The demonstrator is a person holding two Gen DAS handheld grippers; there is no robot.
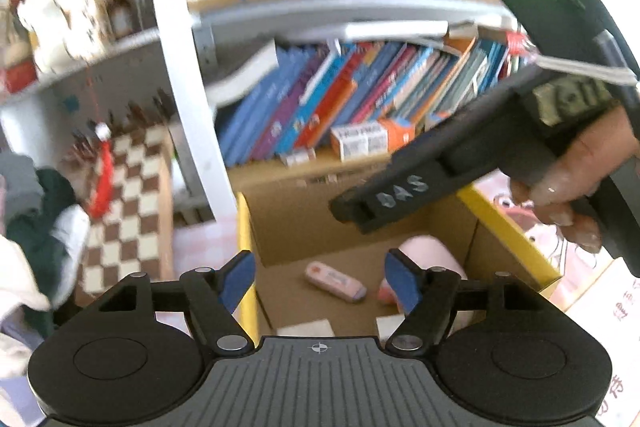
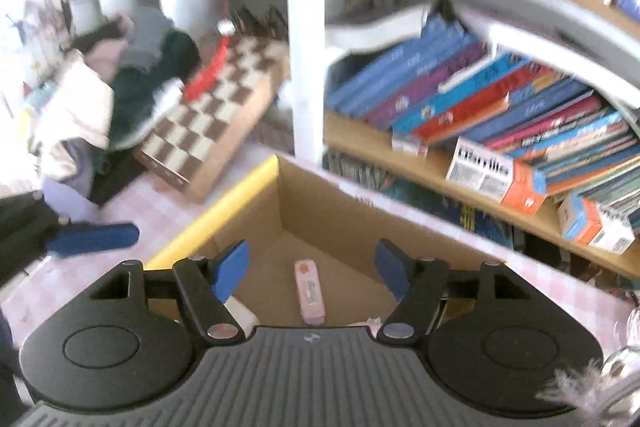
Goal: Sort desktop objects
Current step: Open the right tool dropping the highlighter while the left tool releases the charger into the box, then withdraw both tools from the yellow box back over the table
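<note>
An open cardboard box with yellow rim edges stands on the desk. On its floor lie a small flat pink object and a rounded pink item, with white pieces at the near side. My left gripper hovers above the box, open, with nothing between its blue pads. My right gripper is also open and empty above the box, and the flat pink object lies below it. A hand holds the right tool's black housing at the right of the left wrist view. One blue finger of the left gripper shows at the left of the right wrist view.
A bookshelf packed with leaning books stands right behind the box, with an orange-and-white carton on its shelf. A chessboard leans at the left beside a pile of clothes. A pink checked cloth covers the desk.
</note>
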